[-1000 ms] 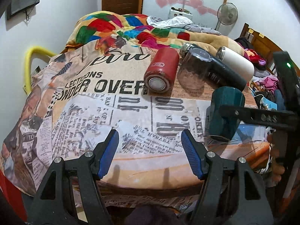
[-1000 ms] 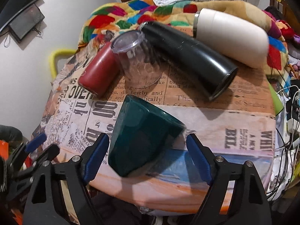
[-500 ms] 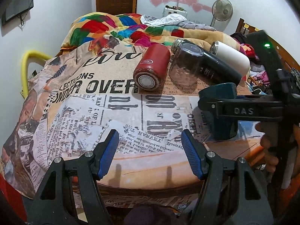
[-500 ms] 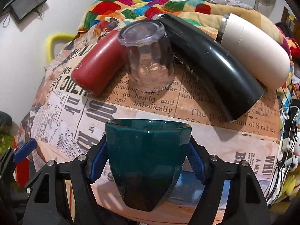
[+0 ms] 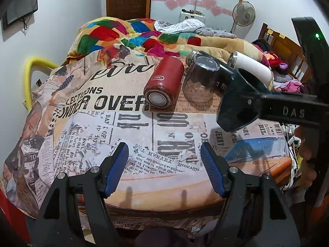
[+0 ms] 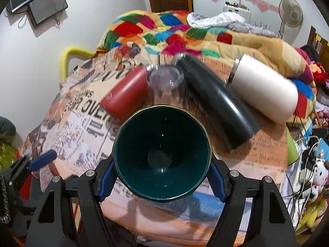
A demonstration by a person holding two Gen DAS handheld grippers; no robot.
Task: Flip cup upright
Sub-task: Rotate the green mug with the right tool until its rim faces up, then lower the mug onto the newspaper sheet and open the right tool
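Note:
My right gripper [image 6: 162, 177] is shut on the dark green cup [image 6: 162, 152] and holds it lifted above the newspaper-print table cover [image 6: 257, 156]. The cup's open mouth faces the right wrist camera, so I see into its empty inside. In the left wrist view the green cup [image 5: 236, 103] hangs tilted in the air at the right, clamped by the right gripper [image 5: 248, 103]. My left gripper [image 5: 164, 164] is open and empty, low over the table's near edge.
Behind the cup lie a red flask [image 6: 125, 94], an upside-down clear glass [image 6: 164, 86], a black flask [image 6: 218, 107] and a white flask [image 6: 263, 92]. A colourful blanket [image 6: 164, 33] is heaped at the back. Cables and toys [image 6: 310, 164] crowd the right edge.
My right gripper closed on the green cup, lifted it off the table and rotated it from lying on its side to mouth toward the camera. The left gripper stayed put.

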